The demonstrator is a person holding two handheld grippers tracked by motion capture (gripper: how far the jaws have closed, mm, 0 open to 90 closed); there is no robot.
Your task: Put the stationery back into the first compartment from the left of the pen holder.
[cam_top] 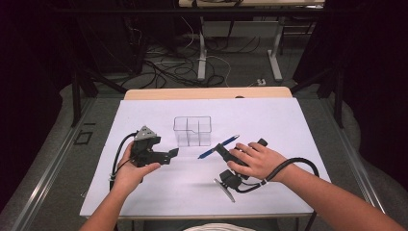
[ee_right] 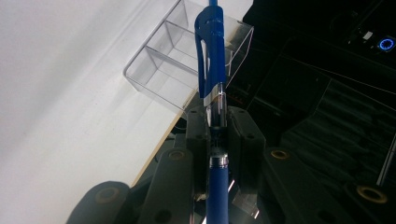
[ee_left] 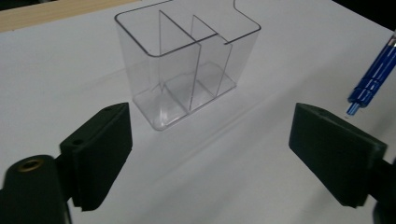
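Progress was judged to be at the midpoint: the blue pen (cam_top: pixel 218 146) had been picked up and was clamped between the jaws of the right hand-held gripper (cam_top: pixel 222 150), raised just off the counter (cam_top: pixel 144 192) and close beside the clear divided box (cam_top: pixel 193 130), whose compartments were seen to be empty. Placing the pen into one of those compartments was taken to be what remained. The left hand-held gripper (cam_top: pixel 169 155) was held with its jaws spread wide and nothing between them, aimed toward the box from the near side, possibly to steady it. The counter was covered by a white sheet, with a wooden edge (cam_top: pixel 207 93) showing at the far side. Beyond it, a dim room with loose cables (cam_top: pixel 168 67) on the floor and table legs (cam_top: pixel 202 53) was seen.
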